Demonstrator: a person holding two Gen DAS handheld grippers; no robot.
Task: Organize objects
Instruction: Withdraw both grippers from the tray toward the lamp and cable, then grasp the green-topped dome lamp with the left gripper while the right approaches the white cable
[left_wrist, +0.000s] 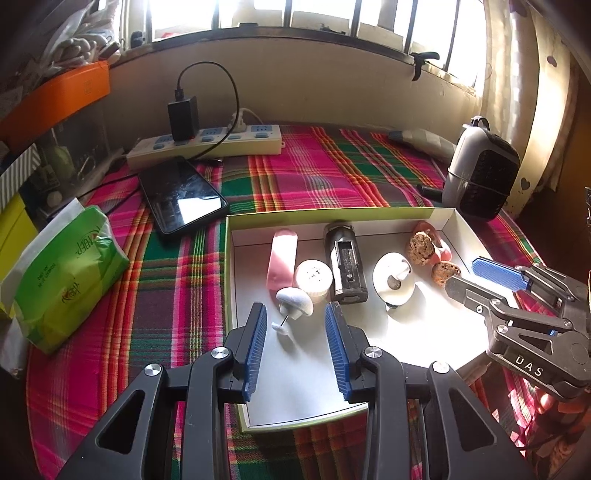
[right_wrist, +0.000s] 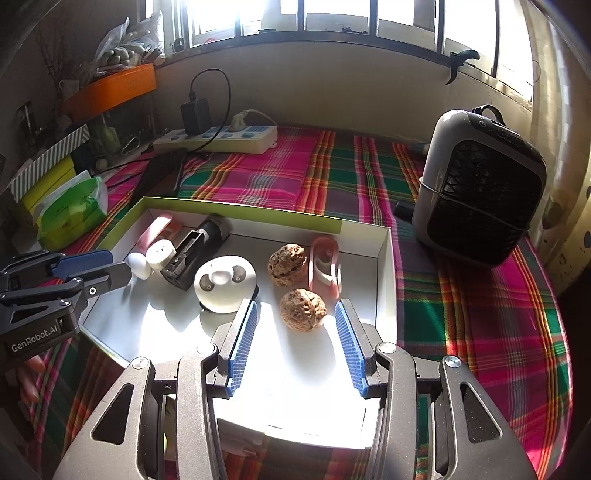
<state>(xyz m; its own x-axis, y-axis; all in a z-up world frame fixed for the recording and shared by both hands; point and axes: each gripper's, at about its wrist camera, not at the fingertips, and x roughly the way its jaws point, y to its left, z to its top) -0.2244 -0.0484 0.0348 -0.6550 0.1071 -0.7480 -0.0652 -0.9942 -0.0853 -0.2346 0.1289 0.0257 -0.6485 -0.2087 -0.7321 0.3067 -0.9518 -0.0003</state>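
Resting inside the white box (right_wrist: 384, 258), the walnut (right_wrist: 303, 309) lies between the spread pads of the right gripper (right_wrist: 295, 317), untouched. It likely handles light, hard and rounded; pinch across its widest part.

The left gripper (left_wrist: 295, 321) is also open, above the white mushroom-shaped pin (left_wrist: 295, 300).

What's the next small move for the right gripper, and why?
Probably lift the right gripper clear of the box. Its jaws stand open either side of the near walnut, pads not touching; the walnut rests on the box floor, apparently already placed.
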